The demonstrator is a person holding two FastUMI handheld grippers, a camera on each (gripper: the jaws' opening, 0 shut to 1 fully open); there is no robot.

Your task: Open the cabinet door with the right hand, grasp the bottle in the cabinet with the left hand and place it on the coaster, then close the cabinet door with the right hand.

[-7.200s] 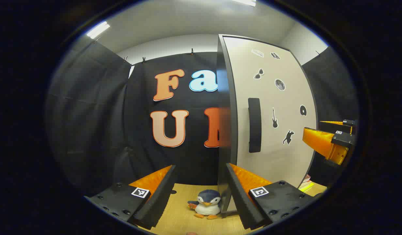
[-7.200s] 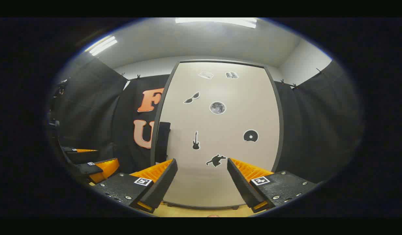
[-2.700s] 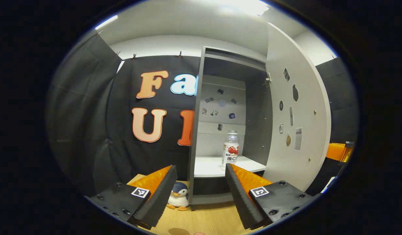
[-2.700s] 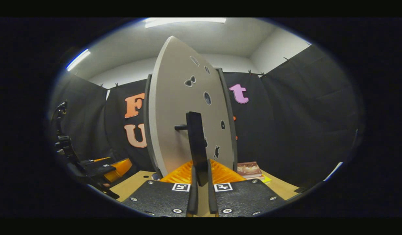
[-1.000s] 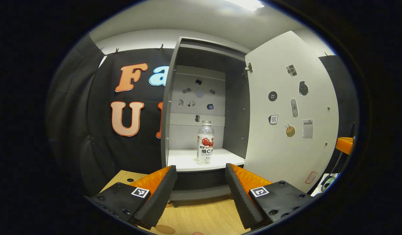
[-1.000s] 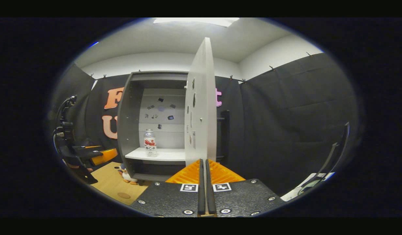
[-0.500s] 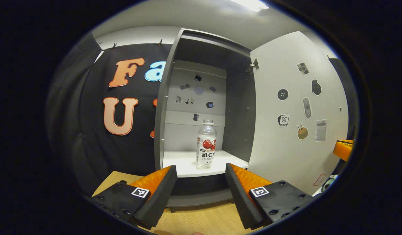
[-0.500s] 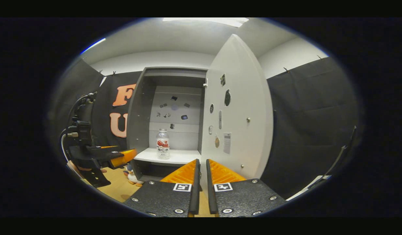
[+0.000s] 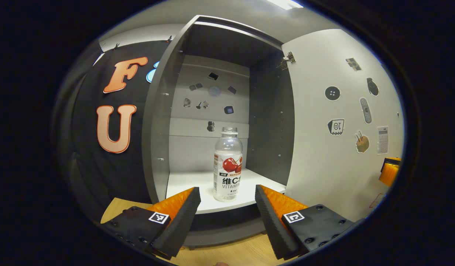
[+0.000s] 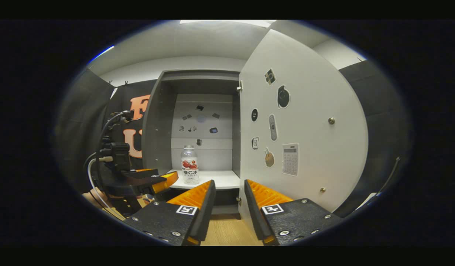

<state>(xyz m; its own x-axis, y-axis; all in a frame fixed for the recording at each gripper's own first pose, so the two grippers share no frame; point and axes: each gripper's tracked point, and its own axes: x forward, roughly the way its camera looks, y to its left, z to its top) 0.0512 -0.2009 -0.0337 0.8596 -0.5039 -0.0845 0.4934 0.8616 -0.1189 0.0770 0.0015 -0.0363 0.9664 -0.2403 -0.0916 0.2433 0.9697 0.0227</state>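
Bottle (image 9: 228,166) upright on cabinet shelf (image 9: 187,183), unobstructed before spread left claw (image 9: 227,214); right claw (image 10: 229,207) released.

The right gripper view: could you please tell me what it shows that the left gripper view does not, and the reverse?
The right gripper view gives the left gripper from the side, open, with its cable, near the front edge of the shelf. The left gripper view gives the bottle close up, upright, in line with the gap between its own fingers. Both show the open cabinet door, its stickers and the bottle standing on the shelf.
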